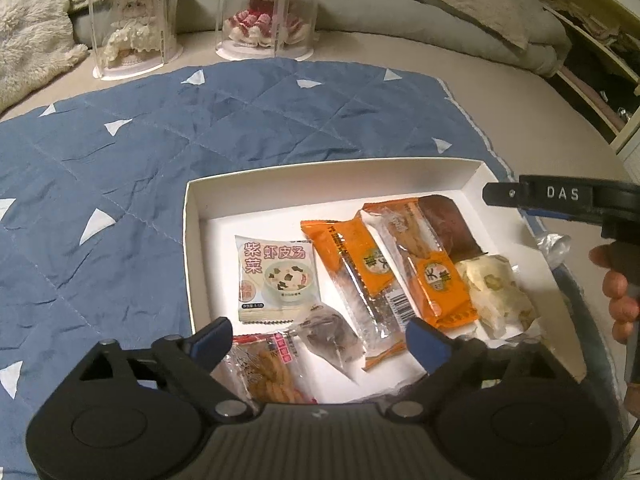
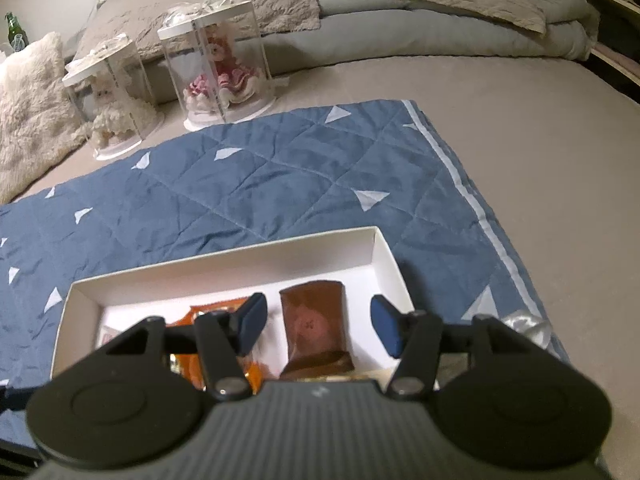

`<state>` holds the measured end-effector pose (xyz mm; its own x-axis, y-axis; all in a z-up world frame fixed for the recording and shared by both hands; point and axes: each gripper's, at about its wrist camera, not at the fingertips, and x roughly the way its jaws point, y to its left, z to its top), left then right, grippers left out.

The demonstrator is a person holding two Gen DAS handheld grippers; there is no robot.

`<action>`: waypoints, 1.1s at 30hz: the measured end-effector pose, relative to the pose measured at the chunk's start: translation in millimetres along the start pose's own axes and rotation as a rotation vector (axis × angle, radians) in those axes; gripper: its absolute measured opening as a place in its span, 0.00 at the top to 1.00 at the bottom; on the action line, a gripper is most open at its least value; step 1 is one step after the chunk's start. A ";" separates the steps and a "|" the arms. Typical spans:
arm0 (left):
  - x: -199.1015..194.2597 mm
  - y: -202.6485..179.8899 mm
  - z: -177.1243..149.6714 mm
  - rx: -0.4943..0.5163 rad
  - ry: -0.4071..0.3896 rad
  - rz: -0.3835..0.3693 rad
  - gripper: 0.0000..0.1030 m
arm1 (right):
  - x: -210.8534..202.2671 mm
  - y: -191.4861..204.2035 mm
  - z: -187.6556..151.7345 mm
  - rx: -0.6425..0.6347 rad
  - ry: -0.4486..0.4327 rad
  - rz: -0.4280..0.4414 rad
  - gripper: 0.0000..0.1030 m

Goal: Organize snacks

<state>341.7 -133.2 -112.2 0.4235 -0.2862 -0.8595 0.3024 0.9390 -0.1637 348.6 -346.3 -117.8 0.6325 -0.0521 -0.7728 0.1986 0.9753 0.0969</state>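
A white shallow box (image 1: 192, 248) lies on a blue quilted mat (image 1: 100, 168) and holds several snack packets: a white soup packet (image 1: 278, 278), two orange bars (image 1: 356, 264) (image 1: 434, 276), a brown packet (image 1: 450, 224), a pale nougat packet (image 1: 500, 292), a clear packet with a dark piece (image 1: 332, 338) and a red-edged cracker packet (image 1: 268, 368). My left gripper (image 1: 320, 346) is open and empty over the box's near edge. My right gripper (image 2: 320, 326) is open and empty above the brown packet (image 2: 316, 328) in the box (image 2: 376, 252). It also shows at the right edge of the left wrist view (image 1: 560, 200).
Two clear display cases with dolls (image 1: 132, 36) (image 1: 264, 12) stand behind the mat on the bed. Pillows and a folded duvet (image 2: 440, 4) lie at the back. A fluffy cushion (image 2: 28, 108) is at the left. A crumpled clear wrapper (image 2: 528, 326) lies right of the box.
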 end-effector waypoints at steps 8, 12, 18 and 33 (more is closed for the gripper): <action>-34.7 -5.8 -2.4 -0.032 -0.062 -0.004 0.04 | -34.1 6.5 -6.4 -0.057 -0.027 0.019 0.29; -55.6 -9.8 -6.8 -0.046 -0.089 -0.008 0.04 | -61.6 7.6 -10.0 -0.046 -0.050 0.034 0.20; -92.7 -16.4 -17.1 -0.062 -0.157 0.019 0.00 | -106.9 12.5 -21.1 -0.071 -0.105 0.032 0.10; -197.8 -21.5 -67.2 -0.086 -0.318 0.036 0.00 | -218.0 11.2 -78.8 -0.078 -0.246 0.004 0.00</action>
<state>194.1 -84.0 28.8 0.6822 -0.2849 -0.6734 0.2145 0.9584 -0.1881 154.0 -307.1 2.3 0.7982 -0.0891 -0.5957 0.1429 0.9888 0.0436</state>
